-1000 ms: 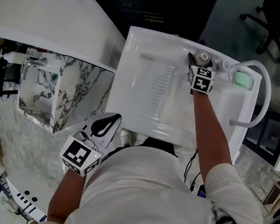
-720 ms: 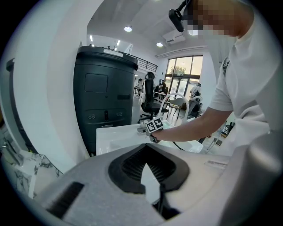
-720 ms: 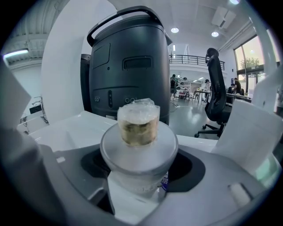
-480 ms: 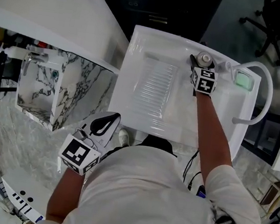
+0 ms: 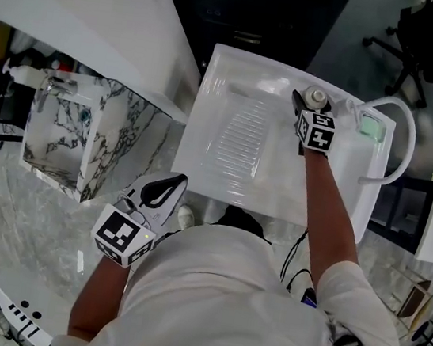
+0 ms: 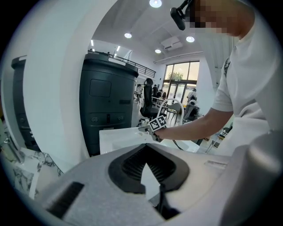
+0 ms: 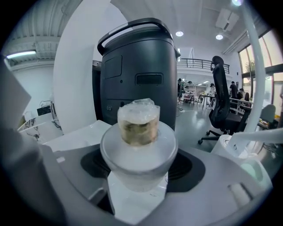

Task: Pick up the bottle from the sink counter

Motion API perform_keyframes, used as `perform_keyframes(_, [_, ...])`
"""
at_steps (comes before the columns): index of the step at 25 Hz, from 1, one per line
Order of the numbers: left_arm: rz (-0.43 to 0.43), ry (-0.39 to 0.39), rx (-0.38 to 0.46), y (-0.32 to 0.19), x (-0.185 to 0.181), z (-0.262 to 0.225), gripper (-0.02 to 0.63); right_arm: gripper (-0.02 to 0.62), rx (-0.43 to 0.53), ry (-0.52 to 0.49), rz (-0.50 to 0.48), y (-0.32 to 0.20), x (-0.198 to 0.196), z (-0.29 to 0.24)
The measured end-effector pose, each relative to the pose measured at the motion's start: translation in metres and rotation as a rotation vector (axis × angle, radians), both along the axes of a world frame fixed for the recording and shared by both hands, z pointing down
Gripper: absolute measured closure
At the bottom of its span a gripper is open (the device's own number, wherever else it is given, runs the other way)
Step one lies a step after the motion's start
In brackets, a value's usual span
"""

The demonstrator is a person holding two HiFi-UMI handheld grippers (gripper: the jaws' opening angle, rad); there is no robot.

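We're gripping the bottle (image 7: 138, 148) in the right gripper (image 5: 312, 103), jaws wide around its body, at the sink's (image 5: 202, 158) back edge. It's barely shifting versus a second ago, so lift-off is looking unconfirmed. The bottle base is hidden. The left gripper (image 5: 177, 183) is idling, pinched together and empty.

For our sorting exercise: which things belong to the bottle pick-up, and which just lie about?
In the job: bottle, right gripper gripping it, sink counter.
Lying about: marble basin, green block, white hose, office chair, left gripper.
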State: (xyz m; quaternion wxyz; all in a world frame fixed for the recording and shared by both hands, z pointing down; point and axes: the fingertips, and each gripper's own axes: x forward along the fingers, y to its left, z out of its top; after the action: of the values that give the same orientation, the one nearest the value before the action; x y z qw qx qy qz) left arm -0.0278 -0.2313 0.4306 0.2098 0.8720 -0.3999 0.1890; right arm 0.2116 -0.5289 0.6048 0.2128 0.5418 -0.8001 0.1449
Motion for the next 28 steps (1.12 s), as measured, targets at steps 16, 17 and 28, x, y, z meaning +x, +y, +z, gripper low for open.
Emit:
perform_keyframes(16, [0.022,0.046,0.043,0.053,-0.047,-0.008,0.6,0.247,0.035,-0.025,-0.086,0.081,-0.041,-0.085])
perform_keyframes(17, [0.025,0.047,0.044,0.057,-0.05,-0.008,0.6,0.247,0.038,-0.029,-0.092,0.088,-0.044,-0.091])
perform_keyframes(28, [0.089,0.078,0.054,0.103,-0.076,-0.005,0.6,0.247,0.062,-0.056,-0.136,0.171,-0.081,-0.14])
